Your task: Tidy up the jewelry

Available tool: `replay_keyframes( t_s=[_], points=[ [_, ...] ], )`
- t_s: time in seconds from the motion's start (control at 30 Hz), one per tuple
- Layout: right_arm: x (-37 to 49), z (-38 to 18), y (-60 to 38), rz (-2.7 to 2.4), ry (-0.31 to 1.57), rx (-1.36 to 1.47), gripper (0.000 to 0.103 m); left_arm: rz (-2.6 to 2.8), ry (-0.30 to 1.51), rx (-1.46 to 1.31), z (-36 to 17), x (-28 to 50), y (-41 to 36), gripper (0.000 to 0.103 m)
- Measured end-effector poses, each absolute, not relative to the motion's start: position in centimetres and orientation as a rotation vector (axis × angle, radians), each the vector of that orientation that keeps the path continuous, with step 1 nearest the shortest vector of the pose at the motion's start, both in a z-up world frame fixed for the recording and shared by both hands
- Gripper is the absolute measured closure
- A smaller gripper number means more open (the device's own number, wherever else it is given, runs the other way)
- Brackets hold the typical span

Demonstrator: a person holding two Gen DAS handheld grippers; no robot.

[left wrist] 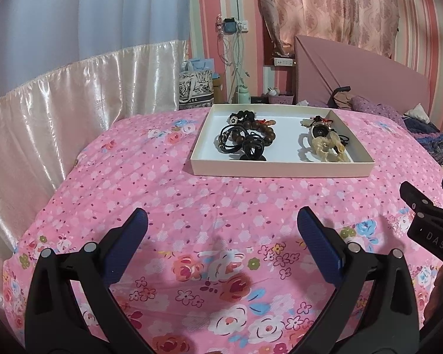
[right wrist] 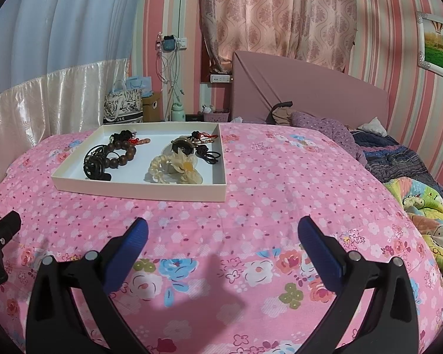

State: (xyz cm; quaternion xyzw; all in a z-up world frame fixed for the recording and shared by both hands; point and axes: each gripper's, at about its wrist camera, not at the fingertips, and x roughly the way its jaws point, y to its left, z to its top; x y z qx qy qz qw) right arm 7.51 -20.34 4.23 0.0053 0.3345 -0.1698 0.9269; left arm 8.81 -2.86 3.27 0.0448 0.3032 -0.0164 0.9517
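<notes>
Both claws hung low over the pink floral bedspread (left wrist: 221, 206), the left gripper (left wrist: 221, 224) and the right gripper (right wrist: 221, 230) each spread wide with nothing between the blue pads. Well ahead of them sat the shallow white tray (left wrist: 280, 168), holding all the jewelry in view in two clusters: a wooden bead bracelet (left wrist: 261, 131) tangled with black cords (left wrist: 245, 144) on the left side, and a cream carved piece (left wrist: 327, 147) with a dark round pendant (left wrist: 320, 131) on the right. No piece lay loose on the bedspread, so the sorting appeared close to finished, or possibly not yet begun; the frames alone could not settle which. The dark cluster was too knotted to count its separate items, and the small red-tasselled bits behind it were hard to make out. Each wrist view caught only the tip of the other tool at its edge.
</notes>
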Motion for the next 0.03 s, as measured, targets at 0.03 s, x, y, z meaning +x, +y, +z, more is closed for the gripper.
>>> replay_keyframes(
  t_s=[0.03],
  points=[
    [7.52, 4.23, -20.33, -0.348, 0.687, 0.011, 0.002, -0.033, 0.618, 0.089, 3.26, 8.83, -2.81, 0.003]
  ],
)
